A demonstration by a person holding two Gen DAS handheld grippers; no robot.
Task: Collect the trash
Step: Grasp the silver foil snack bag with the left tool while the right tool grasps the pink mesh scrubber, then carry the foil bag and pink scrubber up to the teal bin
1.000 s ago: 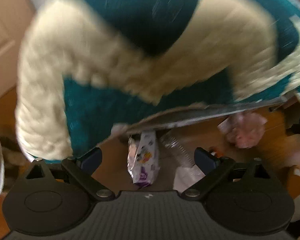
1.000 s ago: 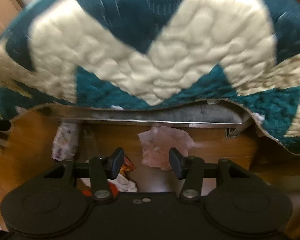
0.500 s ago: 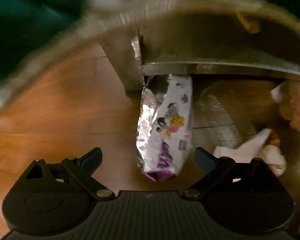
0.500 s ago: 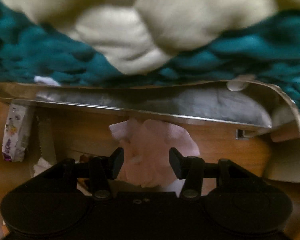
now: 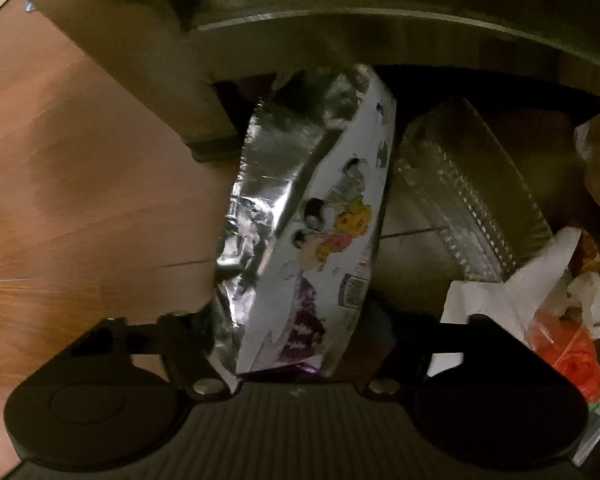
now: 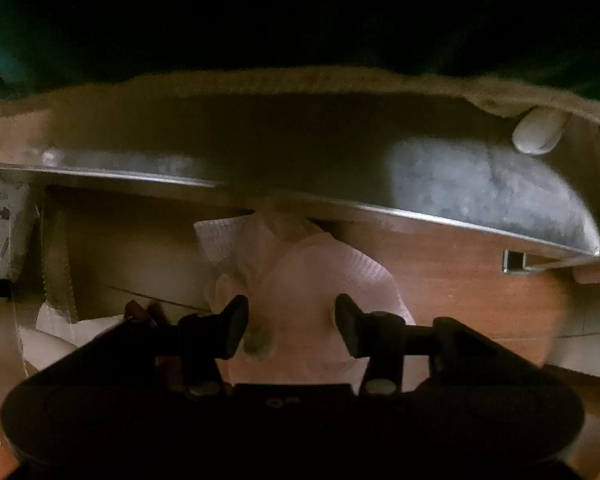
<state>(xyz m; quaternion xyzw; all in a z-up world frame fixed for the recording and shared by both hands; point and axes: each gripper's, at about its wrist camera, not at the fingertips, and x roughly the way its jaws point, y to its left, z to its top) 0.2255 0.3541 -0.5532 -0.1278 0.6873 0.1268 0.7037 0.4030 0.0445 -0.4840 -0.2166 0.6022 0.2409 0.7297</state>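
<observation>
A silver and white snack bag with cartoon prints lies on the wooden floor under a metal bed frame. My left gripper is shut on its near end, its fingertips hidden by the bag. A crumpled pink paper napkin lies under the frame rail. My right gripper is open, with the napkin between its fingers. The snack bag also shows at the far left of the right wrist view.
A crushed clear plastic bottle lies right of the bag. White paper and an orange wrapper lie at the right. The metal frame rail and its leg stand close ahead. A teal quilt hangs above.
Both grippers have moved forward and down under the bed. The left gripper has closed on the snack bag. The right gripper now straddles the pink napkin.
</observation>
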